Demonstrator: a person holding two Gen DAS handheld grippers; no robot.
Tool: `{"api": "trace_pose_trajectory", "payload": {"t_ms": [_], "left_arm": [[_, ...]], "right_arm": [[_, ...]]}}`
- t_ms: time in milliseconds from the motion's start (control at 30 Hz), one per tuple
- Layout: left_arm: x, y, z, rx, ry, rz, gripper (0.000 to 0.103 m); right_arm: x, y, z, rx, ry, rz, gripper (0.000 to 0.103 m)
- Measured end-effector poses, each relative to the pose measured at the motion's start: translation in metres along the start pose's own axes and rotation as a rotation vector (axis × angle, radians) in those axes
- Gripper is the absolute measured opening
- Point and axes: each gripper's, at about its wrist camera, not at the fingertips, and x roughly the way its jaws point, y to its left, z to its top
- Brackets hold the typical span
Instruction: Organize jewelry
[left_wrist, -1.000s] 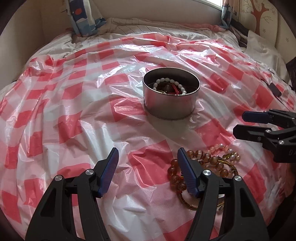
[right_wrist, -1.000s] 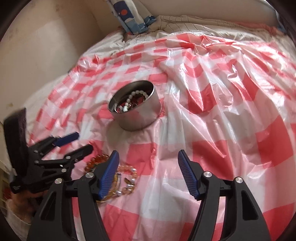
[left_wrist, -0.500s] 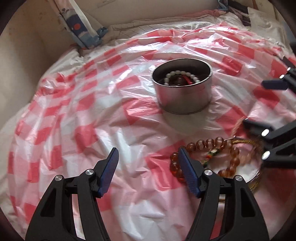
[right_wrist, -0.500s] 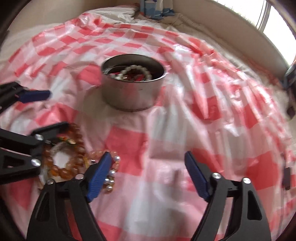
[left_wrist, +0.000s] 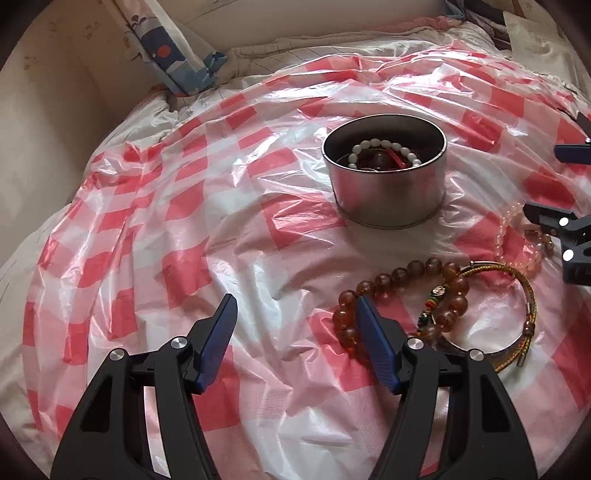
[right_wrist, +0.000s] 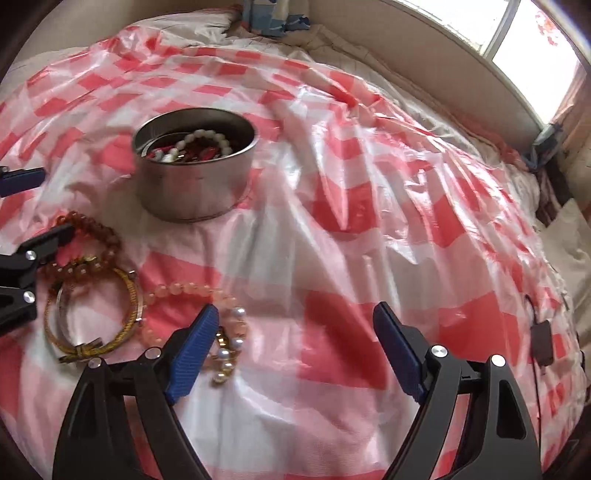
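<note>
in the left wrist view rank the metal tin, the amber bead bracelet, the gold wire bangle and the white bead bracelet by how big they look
1. metal tin
2. amber bead bracelet and gold wire bangle: similar span, and they overlap, so no ranking between them
3. white bead bracelet, smallest, lying inside the tin and farther from the camera

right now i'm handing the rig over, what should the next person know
Left gripper: open, empty, beside the amber bead bracelet.
Right gripper: open, empty, jaws just widened; its left finger is over the pearl piece.
Done: white bead bracelet and red items lie in the metal tin.
Left on the checked sheet: amber bracelet, gold bangle, pink bead bracelet, pearl piece.
</note>
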Motion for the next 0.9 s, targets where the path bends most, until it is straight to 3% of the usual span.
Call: {"api": "trace_pose_trajectory", "payload": {"t_ms": [100, 233, 267, 300, 367, 400, 533, 667, 900], "left_arm": [[0.0, -0.001, 0.001, 0.004, -0.003, -0.018, 0.064], [0.002, -0.011, 0.0, 0.033, -0.002, -0.053, 0.058], [0.003, -0.012, 0.0, 0.028, 0.009, -0.081, 0.046], [0.005, -0.012, 0.001, 0.017, 0.022, -0.115, 0.028], [0.004, -0.014, 0.001, 0.003, 0.035, -0.172, 0.01], [0.003, -0.013, 0.002, -0.011, 0.033, -0.189, 0.01], [-0.006, 0.009, 0.003, -0.129, -0.01, -0.239, 0.01], [-0.003, 0.022, 0.003, -0.196, -0.011, -0.261, 0.01], [0.006, 0.015, 0.002, -0.152, 0.029, -0.224, 0.013]], "right_arm": [[-0.005, -0.018, 0.0, 0.066, -0.017, 0.024, 0.079], [-0.004, -0.013, 0.001, 0.094, -0.011, 0.195, 0.072], [0.0, -0.008, 0.0, 0.08, 0.009, 0.208, 0.06], [0.004, -0.004, 0.0, 0.064, 0.026, 0.209, 0.047], [0.006, 0.002, -0.001, 0.05, 0.039, 0.217, 0.036], [0.005, 0.003, -0.001, 0.045, 0.037, 0.213, 0.024], [0.006, -0.011, 0.0, 0.098, 0.028, 0.191, 0.009], [-0.003, -0.029, 0.002, 0.187, -0.022, 0.264, 0.009], [-0.005, -0.027, 0.004, 0.199, -0.027, 0.295, 0.01]]}}
